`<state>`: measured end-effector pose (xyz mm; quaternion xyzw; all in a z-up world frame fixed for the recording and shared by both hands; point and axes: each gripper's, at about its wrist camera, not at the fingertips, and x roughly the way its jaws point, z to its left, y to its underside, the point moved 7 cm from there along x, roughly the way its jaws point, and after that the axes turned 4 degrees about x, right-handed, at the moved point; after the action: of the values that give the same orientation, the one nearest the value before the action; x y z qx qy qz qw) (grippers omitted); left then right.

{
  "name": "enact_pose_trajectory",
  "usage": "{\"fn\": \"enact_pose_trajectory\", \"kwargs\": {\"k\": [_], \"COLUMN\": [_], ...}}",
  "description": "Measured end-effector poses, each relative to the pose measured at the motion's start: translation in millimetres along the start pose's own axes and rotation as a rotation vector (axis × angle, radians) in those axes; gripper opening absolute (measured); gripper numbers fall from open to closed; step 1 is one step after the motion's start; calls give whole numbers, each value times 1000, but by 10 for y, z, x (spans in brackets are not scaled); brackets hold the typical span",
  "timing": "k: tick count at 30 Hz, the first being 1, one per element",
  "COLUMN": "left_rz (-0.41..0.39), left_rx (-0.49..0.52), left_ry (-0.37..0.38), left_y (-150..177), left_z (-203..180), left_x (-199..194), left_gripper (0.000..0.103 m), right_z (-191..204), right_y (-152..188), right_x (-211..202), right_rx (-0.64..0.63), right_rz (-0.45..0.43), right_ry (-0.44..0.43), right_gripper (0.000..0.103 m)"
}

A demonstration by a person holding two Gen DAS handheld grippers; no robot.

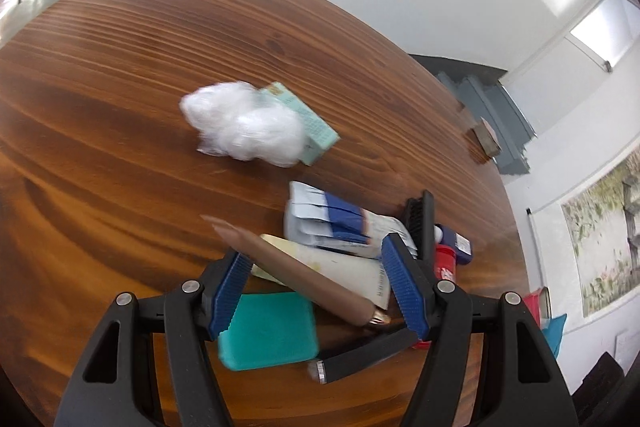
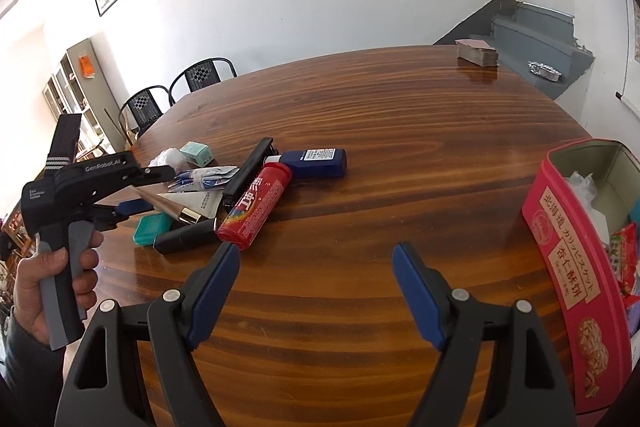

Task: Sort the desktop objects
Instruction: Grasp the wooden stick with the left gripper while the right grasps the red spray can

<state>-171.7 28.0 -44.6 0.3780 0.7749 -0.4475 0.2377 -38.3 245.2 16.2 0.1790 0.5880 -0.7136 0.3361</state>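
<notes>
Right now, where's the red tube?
In the right wrist view the red tube lies left of centre on the wooden table, between the black brush and the blue bottle.

Bare table lies between clutter and tin

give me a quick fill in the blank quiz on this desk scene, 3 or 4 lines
1. The left gripper has its jaws open around a slim brown ____.
2. The red tube lies on the wooden ____.
3. At the right edge of the right wrist view stands an open pink ____.
4. The right gripper holds ____.

Missing words: tube; table; tin; nothing
</notes>
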Motion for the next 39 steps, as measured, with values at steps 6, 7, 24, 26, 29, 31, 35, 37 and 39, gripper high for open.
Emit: {"fn": "enact_pose_trajectory", "kwargs": {"k": [6, 7, 24, 26, 29, 31, 35, 37, 39], "left_rz": [-39, -45, -97, -97, -105, -98, -94, -96, -91], "left_rx": [92, 107, 178, 174, 190, 198, 222, 236, 236], "left_ry": [-25, -38, -94, -64, -53, -37, -35, -36, -21], "left_y": [67, 78, 15, 18, 39, 73, 133, 165, 179], "left_z": [-133, -152, -287, -292, -310, -324, -371, -425, -471], "left_x": [-27, -31, -52, -150, -276, -330, -337, -321, -273], "left_gripper": [70, 70, 19, 13, 11, 11, 11, 11, 11], "right_z": [26, 26, 22, 14, 11, 13, 29, 33, 29], "right_y": [12, 13, 16, 15, 19, 19, 24, 24, 23], "right_x": [-5, -5, -54, -54, -45, -45, -46, -41, -44], "right_rx": [-14, -13, -24, -20, -23, -24, -31, -34, -33], "right_rz": [-4, -3, -24, -24, -25, -27, -34, -33, -36], "right_ry": [1, 0, 12, 12, 19, 18, 18, 21, 25], "right_gripper": [82, 82, 82, 82, 82, 82, 82, 82, 82]}}
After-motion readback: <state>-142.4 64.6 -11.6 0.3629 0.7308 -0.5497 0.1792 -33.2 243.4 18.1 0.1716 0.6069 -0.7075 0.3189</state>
